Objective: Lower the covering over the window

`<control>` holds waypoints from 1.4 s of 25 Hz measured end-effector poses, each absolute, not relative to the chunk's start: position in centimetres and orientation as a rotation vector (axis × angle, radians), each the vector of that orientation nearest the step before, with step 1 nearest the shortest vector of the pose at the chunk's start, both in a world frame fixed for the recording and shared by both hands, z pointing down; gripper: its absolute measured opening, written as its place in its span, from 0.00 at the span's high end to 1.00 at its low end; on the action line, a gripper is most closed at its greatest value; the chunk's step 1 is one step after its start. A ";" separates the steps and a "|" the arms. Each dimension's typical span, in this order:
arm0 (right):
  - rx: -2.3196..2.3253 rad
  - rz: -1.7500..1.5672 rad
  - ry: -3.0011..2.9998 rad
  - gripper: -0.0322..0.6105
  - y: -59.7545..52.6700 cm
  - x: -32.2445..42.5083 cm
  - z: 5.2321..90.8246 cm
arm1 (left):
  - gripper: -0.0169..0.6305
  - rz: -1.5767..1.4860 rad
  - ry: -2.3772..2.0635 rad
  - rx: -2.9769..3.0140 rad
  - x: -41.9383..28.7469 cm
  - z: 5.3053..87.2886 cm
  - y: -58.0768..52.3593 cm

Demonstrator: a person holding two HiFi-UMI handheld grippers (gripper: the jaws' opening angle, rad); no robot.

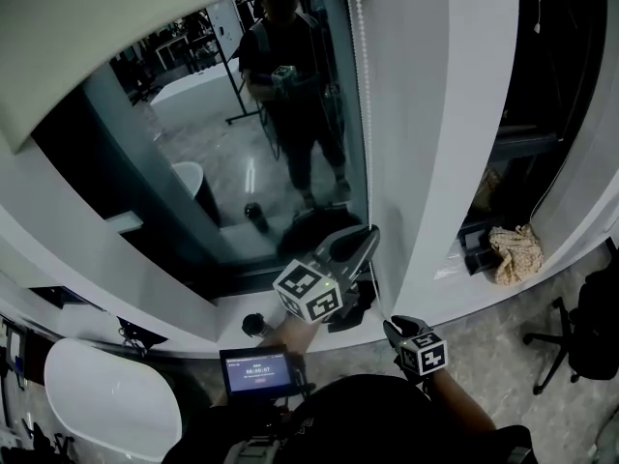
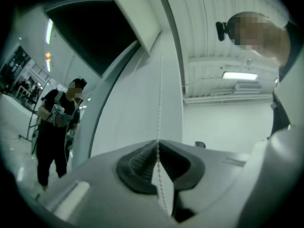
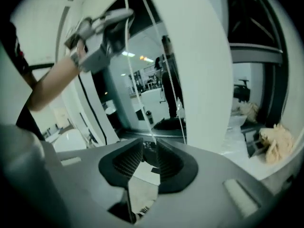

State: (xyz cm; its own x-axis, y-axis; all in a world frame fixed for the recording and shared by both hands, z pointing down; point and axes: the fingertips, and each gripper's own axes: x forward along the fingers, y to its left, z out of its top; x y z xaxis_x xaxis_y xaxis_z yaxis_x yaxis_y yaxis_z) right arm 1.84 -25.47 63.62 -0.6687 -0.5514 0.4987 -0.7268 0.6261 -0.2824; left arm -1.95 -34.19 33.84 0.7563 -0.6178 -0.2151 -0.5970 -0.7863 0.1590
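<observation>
The white roller blind [image 1: 145, 27] covers the top of the window [image 1: 242, 162]. Its bead chain [image 1: 363, 85] hangs down the window's right side. In the head view my left gripper [image 1: 368, 238] reaches up to that chain beside the frame. The left gripper view shows the left gripper [image 2: 158, 142] shut on the bead chain [image 2: 160, 89], which runs up from between the pads. My right gripper [image 1: 398, 332] is lower and to the right. In its own view the right gripper [image 3: 148, 146] is open, with a strand of chain [image 3: 142, 108] running down into the gap, untouched by the pads.
A white pillar [image 1: 435, 133] stands right of the window. The glass reflects a person [image 1: 290, 95]. A crumpled cloth [image 1: 515, 249] lies on the ledge at right, and a dark office chair [image 1: 580, 336] stands beyond it. A white rounded tub [image 1: 111, 404] is at the lower left.
</observation>
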 end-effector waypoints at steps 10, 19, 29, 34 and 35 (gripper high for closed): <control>1.248 0.739 -2.863 0.83 -27.7 4.3 51.0 | 0.96 -0.193 -1.047 2.680 -2.8 45.9 -34.1; 1.185 0.327 -3.173 0.83 -28.5 2.4 33.8 | 0.96 0.151 -0.954 2.548 -1.8 58.1 -28.8; 1.021 0.035 -3.314 0.82 -28.7 -2.1 23.2 | 0.95 0.346 -0.895 2.399 -2.8 67.5 -23.2; 0.954 -0.082 -3.305 0.81 -28.2 -3.0 19.3 | 0.95 0.397 -0.842 2.426 -2.9 67.2 -21.9; 0.952 -0.078 -3.312 0.81 -28.4 -2.9 18.4 | 0.96 0.438 -0.821 2.433 -2.6 67.8 -21.5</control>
State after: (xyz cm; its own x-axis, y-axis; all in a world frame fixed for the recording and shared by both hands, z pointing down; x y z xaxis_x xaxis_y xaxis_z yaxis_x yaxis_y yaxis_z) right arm -2.94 -28.36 18.39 -0.8046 -0.5116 -0.3014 -0.5252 0.8500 -0.0408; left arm -2.62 -21.50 67.83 0.7626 -0.4616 0.4532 -0.6335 -0.6746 0.3788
